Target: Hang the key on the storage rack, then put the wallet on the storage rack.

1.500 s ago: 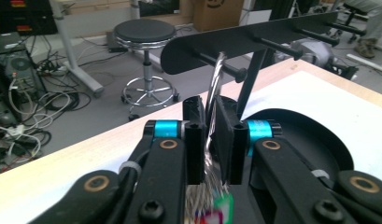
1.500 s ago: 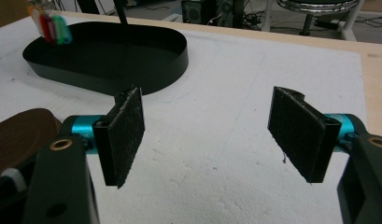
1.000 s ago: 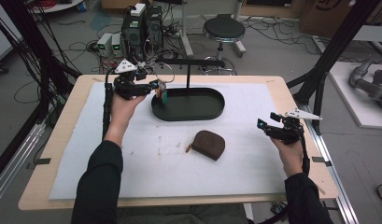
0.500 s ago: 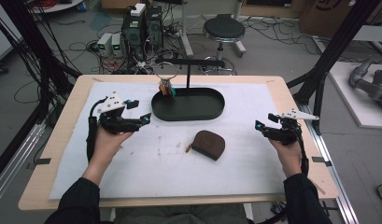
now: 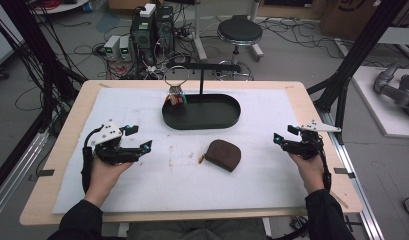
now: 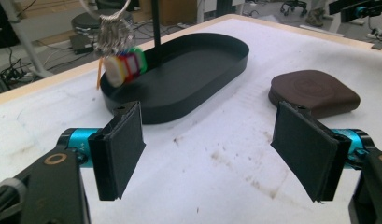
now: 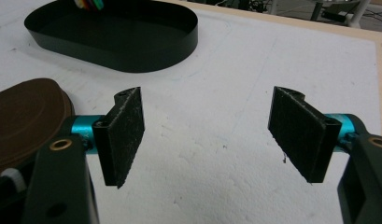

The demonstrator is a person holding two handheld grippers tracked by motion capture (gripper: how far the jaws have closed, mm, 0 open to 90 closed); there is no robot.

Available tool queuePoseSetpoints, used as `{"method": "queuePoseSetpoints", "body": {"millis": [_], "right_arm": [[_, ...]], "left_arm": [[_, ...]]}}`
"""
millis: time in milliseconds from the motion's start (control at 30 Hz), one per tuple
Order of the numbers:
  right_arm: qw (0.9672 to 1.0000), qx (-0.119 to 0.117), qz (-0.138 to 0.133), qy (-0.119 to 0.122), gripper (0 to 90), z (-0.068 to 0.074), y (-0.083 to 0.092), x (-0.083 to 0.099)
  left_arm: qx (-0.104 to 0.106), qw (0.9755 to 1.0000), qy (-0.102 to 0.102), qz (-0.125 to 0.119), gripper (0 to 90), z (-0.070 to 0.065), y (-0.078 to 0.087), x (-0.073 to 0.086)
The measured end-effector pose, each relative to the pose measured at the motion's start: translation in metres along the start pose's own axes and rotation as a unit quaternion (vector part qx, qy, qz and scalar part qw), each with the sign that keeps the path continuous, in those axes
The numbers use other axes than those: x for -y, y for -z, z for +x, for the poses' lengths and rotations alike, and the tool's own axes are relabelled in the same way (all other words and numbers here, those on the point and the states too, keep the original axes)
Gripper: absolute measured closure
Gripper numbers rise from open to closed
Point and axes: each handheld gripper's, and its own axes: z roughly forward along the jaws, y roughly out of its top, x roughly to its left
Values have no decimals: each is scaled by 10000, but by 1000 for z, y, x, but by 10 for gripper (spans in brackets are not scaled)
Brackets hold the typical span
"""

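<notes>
A bunch of keys with coloured tags (image 5: pixel 176 96) (image 6: pixel 119 58) hangs from a ring on the black stand (image 5: pixel 201 80), over the left end of the black oval tray (image 5: pixel 227 122) (image 6: pixel 226 60) (image 7: pixel 146 56). My left gripper (image 5: pixel 141 137) (image 6: pixel 212 149) is over the white mat at the left, well away from the keys. Its jaws have just been opening and stand open with nothing between them. A brown pouch (image 5: pixel 224 154) (image 6: pixel 314 91) (image 7: pixel 25 116) lies in front of the tray. My right gripper (image 5: pixel 284 134) (image 7: pixel 207 135) hovers open and holds nothing to the right of the pouch.
A white mat (image 5: pixel 142 110) covers most of the wooden table (image 5: pixel 317 115). Black frame posts (image 5: pixel 352 65) stand at the right of the table. Beyond the far edge are a stool (image 5: pixel 239 31), computer boxes (image 5: pixel 152 25) and cables on the floor.
My left gripper let go of the key bunch at the stand and drew back left and toward the front, sinking lower. The keys stay hanging on the stand. The right hand kept still.
</notes>
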Motion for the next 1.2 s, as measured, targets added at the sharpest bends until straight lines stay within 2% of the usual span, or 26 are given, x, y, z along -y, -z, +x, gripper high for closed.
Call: {"method": "queuePoseSetpoints", "body": {"millis": [200,400,533,633,867,1000,1100,1200], "right_arm": [[10000,21,33,13,275,-1,2,6],[10000,-20,80,29,272,0,-1,7],[9999,-36,89,93,272,2,-3,7],[9999,-44,91,118,272,3,-3,6],[9998,-110,80,154,272,8,-6,5],[9996,-207,79,184,272,11,-8,5],[9993,-373,56,62,272,14,-10,5],[9987,-497,66,72,276,19,-14,4]], "left_arm": [[-166,9998,142,-35,238,6,6,11],[-202,9994,295,-21,238,9,4,15],[-156,9996,217,-58,238,7,3,14],[-201,9996,184,-62,238,7,2,14],[-279,9993,258,-38,238,11,4,18],[-307,9992,252,-104,239,12,7,19],[-319,9991,251,-110,238,12,8,19],[-318,9992,222,-98,239,11,8,19]]}}
